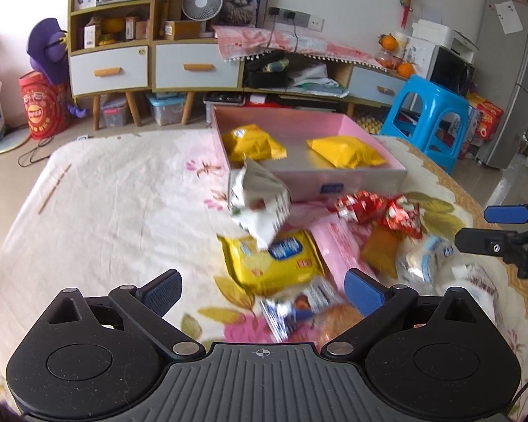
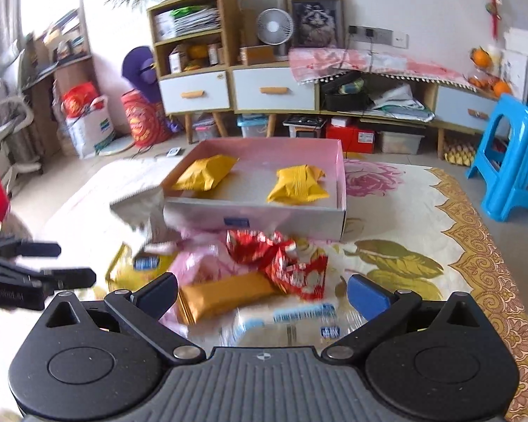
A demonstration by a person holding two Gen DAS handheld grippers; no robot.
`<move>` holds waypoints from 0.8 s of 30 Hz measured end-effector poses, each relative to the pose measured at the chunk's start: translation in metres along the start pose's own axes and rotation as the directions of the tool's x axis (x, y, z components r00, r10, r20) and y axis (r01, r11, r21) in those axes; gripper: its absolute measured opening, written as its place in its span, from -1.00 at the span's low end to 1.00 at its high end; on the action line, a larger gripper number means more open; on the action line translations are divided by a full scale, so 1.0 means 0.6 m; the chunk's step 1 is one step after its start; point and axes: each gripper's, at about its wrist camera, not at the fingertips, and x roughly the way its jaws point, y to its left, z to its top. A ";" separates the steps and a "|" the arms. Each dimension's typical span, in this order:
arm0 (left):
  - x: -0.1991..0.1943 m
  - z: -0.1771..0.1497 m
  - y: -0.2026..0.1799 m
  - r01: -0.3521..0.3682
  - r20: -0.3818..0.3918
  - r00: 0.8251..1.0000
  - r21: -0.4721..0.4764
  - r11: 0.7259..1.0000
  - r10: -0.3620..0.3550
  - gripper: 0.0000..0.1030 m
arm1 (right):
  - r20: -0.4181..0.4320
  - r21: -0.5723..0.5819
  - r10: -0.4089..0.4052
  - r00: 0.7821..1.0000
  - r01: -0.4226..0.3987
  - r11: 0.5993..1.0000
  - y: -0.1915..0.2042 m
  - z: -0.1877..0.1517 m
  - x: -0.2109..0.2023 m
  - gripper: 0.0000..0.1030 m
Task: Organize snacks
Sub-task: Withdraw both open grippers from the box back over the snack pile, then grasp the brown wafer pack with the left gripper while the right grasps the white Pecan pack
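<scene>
Snacks: two yellow packets are in the pink box [image 2: 341,190], left yellow packet [image 2: 205,173] and right yellow packet [image 2: 297,183], lying apart on its floor. Call it a small fraction done.

Left to sort, all on the floral cloth [image 1: 105,211] just in front of the box:
- white/silver packet [image 1: 258,198], blurred, looks mid-air or tumbling against the box's near-left corner. Can't tell if it's headed in or out.
- yellow biscuit pack [image 1: 274,262], flat, nearest the left gripper.
- red wrappers [image 2: 281,260], a crumpled bunch, touching the box's front wall area.
- orange bar [image 2: 225,295], lying partly under the red wrappers.
- pink packet [image 1: 334,249] between the biscuit pack and orange bar.
- clear/white pack with blue print [image 2: 292,323], right under the right gripper's view; blurred.
- small blue-white packet [image 1: 299,311] near the left gripper.

Left gripper [image 1: 264,293]: fingers spread wide, holding nothing. Right gripper [image 2: 264,293]: also spread, empty, poised above the pile.

Judgement: roughly seven items still out, plenty of free floor in the box.
</scene>
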 end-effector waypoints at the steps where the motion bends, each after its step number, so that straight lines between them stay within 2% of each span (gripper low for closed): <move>1: -0.001 -0.007 -0.004 0.006 -0.002 1.000 0.004 1.000 -0.006 0.94 | -0.004 -0.014 -0.003 1.000 0.003 1.000 -0.001 -0.008 -0.002 0.84; 10: -0.001 -0.054 -0.045 0.067 -0.030 0.998 0.125 0.990 -0.063 0.93 | -0.040 -0.068 0.000 0.999 -0.003 0.998 -0.015 -0.062 -0.016 0.84; 17: 0.012 -0.066 -0.061 0.095 -0.050 0.995 0.148 0.984 -0.088 0.89 | -0.082 -0.079 0.003 0.997 -0.010 0.997 -0.021 -0.084 -0.009 0.84; 22: 0.023 -0.068 -0.067 0.100 -0.056 0.994 0.155 0.983 -0.093 0.71 | -0.100 -0.079 0.010 0.995 -0.018 0.997 -0.021 -0.087 0.000 0.84; 24: 0.027 -0.069 -0.068 0.105 -0.063 0.993 0.157 0.982 -0.096 0.48 | -0.106 -0.076 0.015 0.994 -0.024 0.997 -0.020 -0.088 0.004 0.84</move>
